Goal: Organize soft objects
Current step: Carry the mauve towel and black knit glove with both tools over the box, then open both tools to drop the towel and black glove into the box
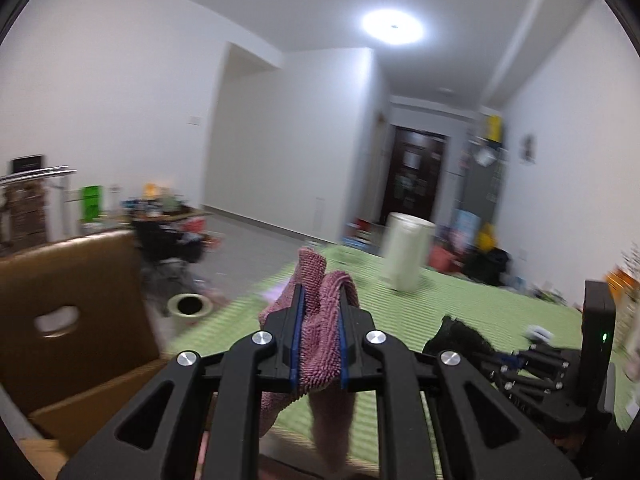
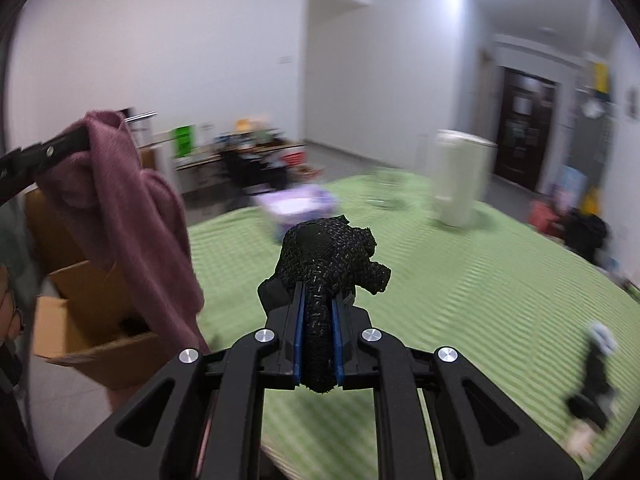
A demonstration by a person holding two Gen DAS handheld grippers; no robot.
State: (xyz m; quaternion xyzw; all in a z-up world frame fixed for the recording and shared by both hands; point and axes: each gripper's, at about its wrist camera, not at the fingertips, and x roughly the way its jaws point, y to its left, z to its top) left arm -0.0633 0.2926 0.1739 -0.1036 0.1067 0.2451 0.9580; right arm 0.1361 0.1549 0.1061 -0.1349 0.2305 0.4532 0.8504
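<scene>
My left gripper is shut on a pink fuzzy cloth, which bunches above the fingers and hangs below them over the green table edge. In the right wrist view that pink cloth dangles from the left gripper above an open cardboard box. My right gripper is shut on a black mesh cloth, held above the green striped tablecloth. The right gripper with its black cloth also shows at the lower right of the left wrist view.
The cardboard box stands left of the table. A pale cylinder and a purple box sit far on the table. A small black-and-white soft item lies at the right. A person's hand is at the left edge.
</scene>
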